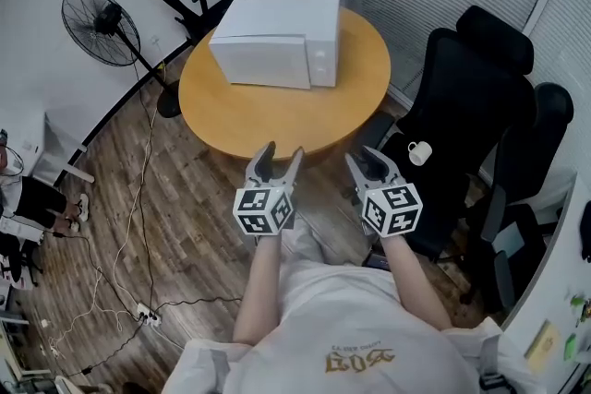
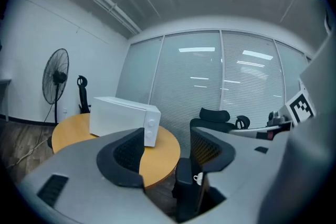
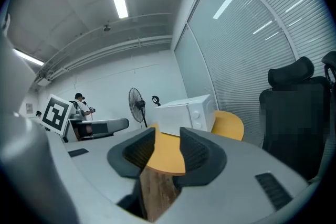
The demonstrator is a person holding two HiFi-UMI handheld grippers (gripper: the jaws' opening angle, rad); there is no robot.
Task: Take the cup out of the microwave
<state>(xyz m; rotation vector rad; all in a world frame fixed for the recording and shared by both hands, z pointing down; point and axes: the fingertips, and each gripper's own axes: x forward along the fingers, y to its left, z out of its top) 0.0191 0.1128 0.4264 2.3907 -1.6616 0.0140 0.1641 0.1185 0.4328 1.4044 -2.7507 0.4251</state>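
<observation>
A wooden floor [image 1: 185, 226] is seen from above, crossed by loose cables [image 1: 138, 226] at the left. On it a round wooden table [image 1: 277, 120] is set, with black office chairs [image 1: 471, 97] at its right and a standing fan [image 1: 100, 26] at its far left. A white microwave [image 1: 277, 37] is placed on the far part of the table, its door shut, so whether a cup is inside cannot be told. The only cup in sight, a small white cup [image 1: 419, 152], is seen on the seat of the nearest chair, outside the microwave and well apart from it.

Both claws are held side by side, short of the table's near edge and well apart from the microwave. The left gripper [image 1: 282, 152] is held with its jaws wide apart and nothing between them; the right gripper [image 1: 369, 163] is also parted, more narrowly, and likewise empty.

The task is judged not yet begun: the door has to be opened first. If the door edge is pulled hard, the light microwave could be dragged across the smooth tabletop. A cup inside could be knocked over if the claw is pushed in blind, or let slip if it is pinched at the rim. The cables could be caught underfoot on the approach
</observation>
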